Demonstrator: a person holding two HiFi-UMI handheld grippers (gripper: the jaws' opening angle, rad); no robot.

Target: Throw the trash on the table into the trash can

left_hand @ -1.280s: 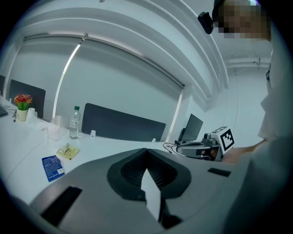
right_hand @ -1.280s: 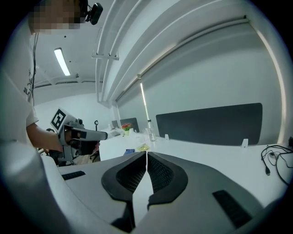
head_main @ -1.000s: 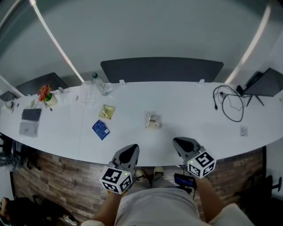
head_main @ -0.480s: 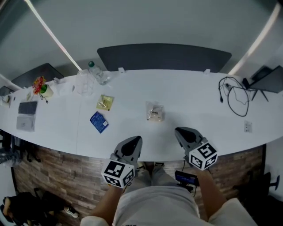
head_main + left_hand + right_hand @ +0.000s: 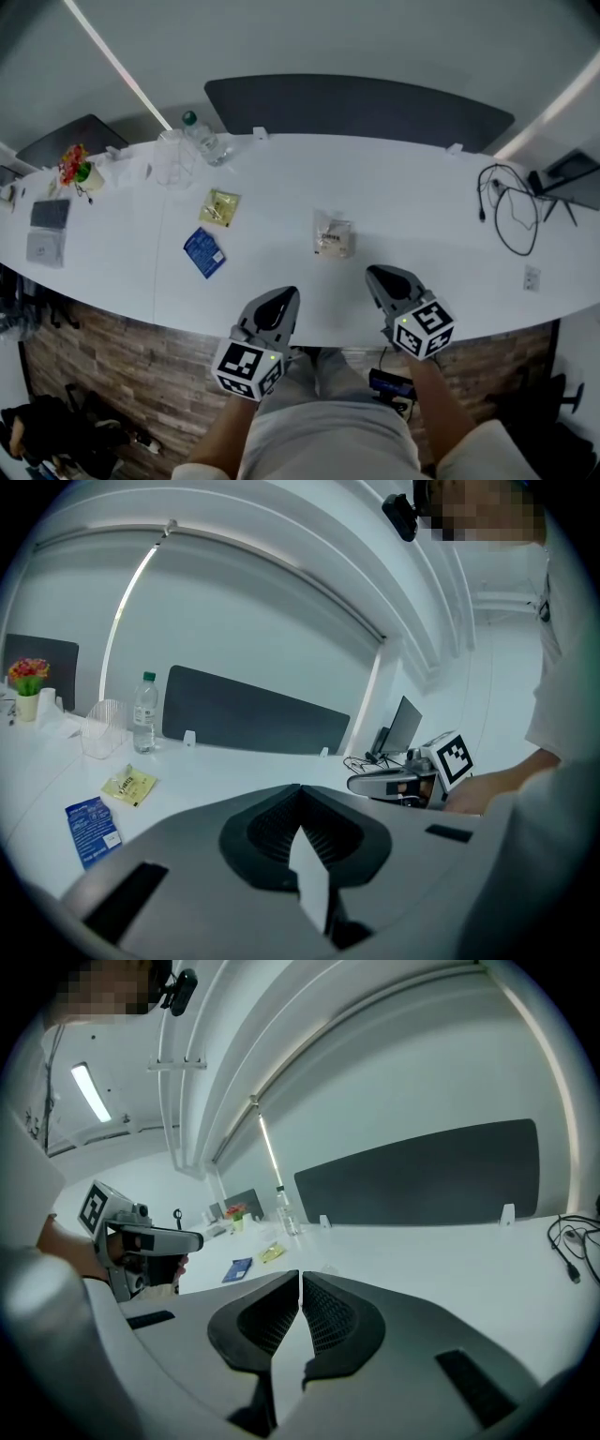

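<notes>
White table, three packets: blue packet, yellow packet, clear packet; two closed, empty tools, left tool, right tool.

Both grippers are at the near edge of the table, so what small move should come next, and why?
Probably open the right gripper and reach forward toward the clear packet. Both it and the left gripper are shut and empty. That packet looks like the nearest piece of trash, lying untouched on the table just ahead of the right gripper.
</notes>
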